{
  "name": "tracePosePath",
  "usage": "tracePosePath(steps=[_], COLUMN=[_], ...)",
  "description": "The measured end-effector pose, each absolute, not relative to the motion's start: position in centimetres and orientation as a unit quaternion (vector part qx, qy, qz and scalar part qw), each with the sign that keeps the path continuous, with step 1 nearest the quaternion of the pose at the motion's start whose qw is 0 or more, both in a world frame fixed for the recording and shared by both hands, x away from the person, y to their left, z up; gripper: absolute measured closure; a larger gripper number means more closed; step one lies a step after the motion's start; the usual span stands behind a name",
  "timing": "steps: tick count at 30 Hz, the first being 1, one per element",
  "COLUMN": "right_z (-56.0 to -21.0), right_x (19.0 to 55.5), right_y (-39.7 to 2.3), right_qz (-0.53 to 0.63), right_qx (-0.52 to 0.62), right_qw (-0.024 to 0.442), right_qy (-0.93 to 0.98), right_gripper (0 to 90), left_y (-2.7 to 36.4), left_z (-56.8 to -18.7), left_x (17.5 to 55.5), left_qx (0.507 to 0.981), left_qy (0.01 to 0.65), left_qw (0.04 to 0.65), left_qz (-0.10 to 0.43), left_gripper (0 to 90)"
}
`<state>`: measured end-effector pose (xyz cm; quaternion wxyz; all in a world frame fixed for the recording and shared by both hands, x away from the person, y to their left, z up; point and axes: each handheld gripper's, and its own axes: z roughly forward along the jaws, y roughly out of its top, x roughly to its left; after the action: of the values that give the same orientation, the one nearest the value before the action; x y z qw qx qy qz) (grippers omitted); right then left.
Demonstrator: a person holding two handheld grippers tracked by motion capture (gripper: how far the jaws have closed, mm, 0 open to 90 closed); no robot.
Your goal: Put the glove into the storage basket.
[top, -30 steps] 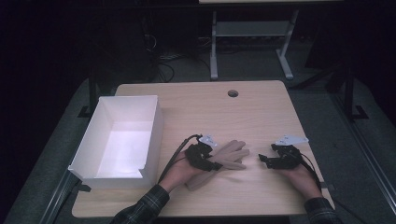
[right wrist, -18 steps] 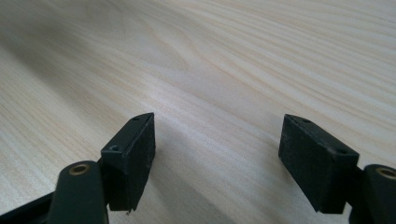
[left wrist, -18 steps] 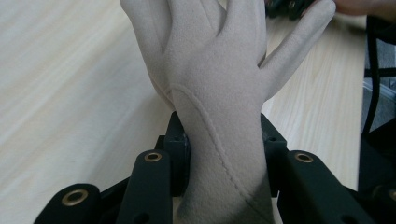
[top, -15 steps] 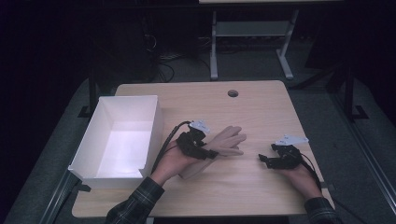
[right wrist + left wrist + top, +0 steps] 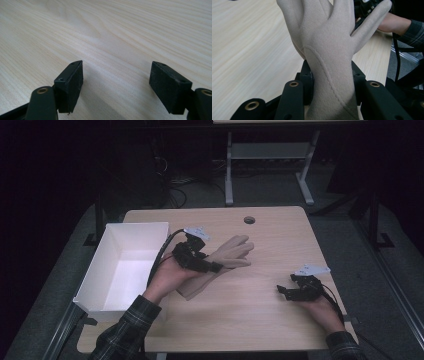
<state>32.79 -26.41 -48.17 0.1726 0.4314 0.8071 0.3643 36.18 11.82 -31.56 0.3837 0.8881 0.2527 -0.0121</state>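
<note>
A beige glove (image 5: 227, 256) is held above the wooden table (image 5: 260, 315) near its middle, fingers pointing to the far right. My left gripper (image 5: 212, 266) is shut on the glove's cuff; in the left gripper view the glove (image 5: 329, 47) rises between the two black jaws, which press on its wrist. My right gripper (image 5: 282, 290) rests low at the table's right side, open, with nothing between its fingers (image 5: 71, 82) and bare wood under them.
A white open box (image 5: 127, 265) stands at the table's left edge, just left of the left hand. A round cable hole (image 5: 249, 220) sits at the far middle of the table. A metal frame (image 5: 265, 165) stands on the floor beyond.
My left gripper has lifted the glove and carried it left and away from me, toward the white box. The right gripper has stayed in place.
</note>
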Motion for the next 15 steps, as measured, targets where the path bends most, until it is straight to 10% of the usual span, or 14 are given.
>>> tracePosePath(steps=[15], right_z=[-48.2], right_x=[32.8], right_y=[-26.4], right_qz=[0.364], right_qx=[0.432], right_qw=[0.173], right_qy=[0.807], right_gripper=[26.9], left_y=[15.5], left_z=[-29.4], left_x=[36.6], left_qx=[0.873], left_qy=[0.28], left_qw=[0.398], left_qz=[0.003], left_gripper=[64.7])
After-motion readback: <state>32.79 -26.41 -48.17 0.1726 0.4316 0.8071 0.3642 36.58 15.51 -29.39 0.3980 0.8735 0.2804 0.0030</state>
